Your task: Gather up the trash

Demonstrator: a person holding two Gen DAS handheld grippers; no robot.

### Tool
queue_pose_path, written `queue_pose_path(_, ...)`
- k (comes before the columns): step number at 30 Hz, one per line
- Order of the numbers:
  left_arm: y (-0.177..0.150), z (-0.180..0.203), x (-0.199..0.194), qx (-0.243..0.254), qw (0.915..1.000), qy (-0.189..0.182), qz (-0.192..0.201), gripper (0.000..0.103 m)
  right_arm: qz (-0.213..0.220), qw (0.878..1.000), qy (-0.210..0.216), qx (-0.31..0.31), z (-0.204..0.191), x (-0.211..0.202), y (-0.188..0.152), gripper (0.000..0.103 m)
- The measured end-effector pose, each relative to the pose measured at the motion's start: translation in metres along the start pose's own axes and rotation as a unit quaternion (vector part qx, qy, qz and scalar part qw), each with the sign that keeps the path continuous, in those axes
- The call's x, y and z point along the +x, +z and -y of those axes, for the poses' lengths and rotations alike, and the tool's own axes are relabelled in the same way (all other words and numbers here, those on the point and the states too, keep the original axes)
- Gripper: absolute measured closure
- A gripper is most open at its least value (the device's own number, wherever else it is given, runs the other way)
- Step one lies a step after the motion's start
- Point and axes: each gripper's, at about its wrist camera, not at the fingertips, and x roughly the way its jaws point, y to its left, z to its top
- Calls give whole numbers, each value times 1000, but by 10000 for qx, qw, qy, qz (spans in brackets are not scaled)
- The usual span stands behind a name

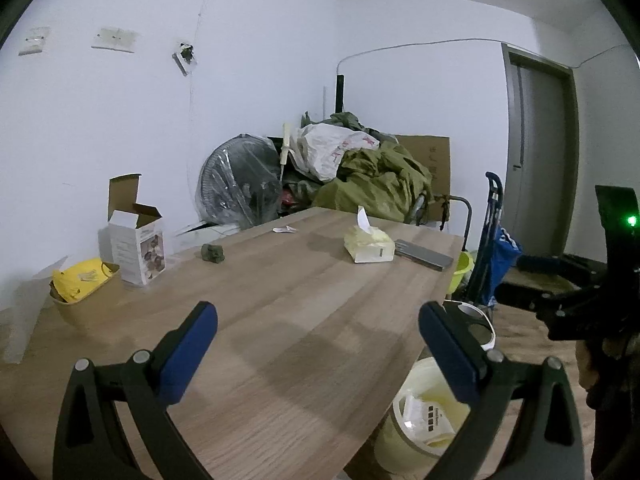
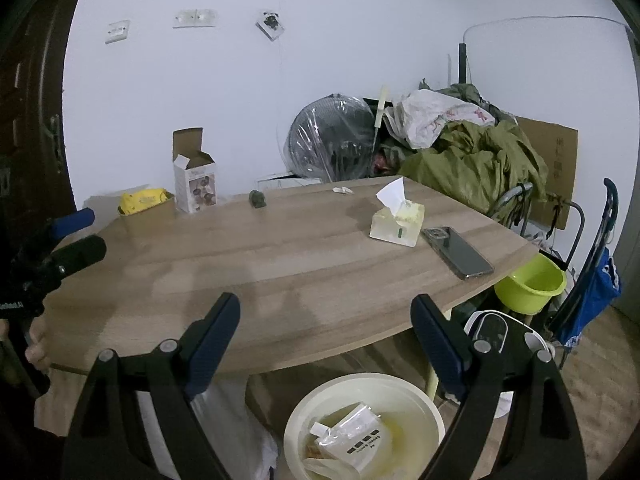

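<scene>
Pouch (image 2: pixel 352 436) in bin (image 2: pixel 416 396), below right tool (image 2: pixel 326 332)

The left black two-finger gripper with blue pads (image 1: pixel 318 338) and the matching right gripper (image 2: pixel 326 330) are both gaping wide, gripping nothing.

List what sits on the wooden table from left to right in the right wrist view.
Yellow packet in a tan container → opened white cardboard box with flaps up → small dark green lump → small white paper scrap → pale yellow tissue pack → dark smartphone lying flat.
</scene>
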Motion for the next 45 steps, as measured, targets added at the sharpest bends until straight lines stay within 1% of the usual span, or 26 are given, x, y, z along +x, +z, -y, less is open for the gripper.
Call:
queue_pose_path(11, 1, 2, -1, -15, 10000, 27, 15, 2, -13, 10000, 11, -18, 0, -2, -1, 17)
queue_pose_path(29, 1, 8, -2, -10, 10000, -62, -44, 2, -44, 10000, 26, -50, -1, -2, -1, 17)
queue_pose_path(45, -1, 11, 0, -31, 9995, -270, -172, 2, -52, 10000, 27, -52, -1, -2, -1, 17)
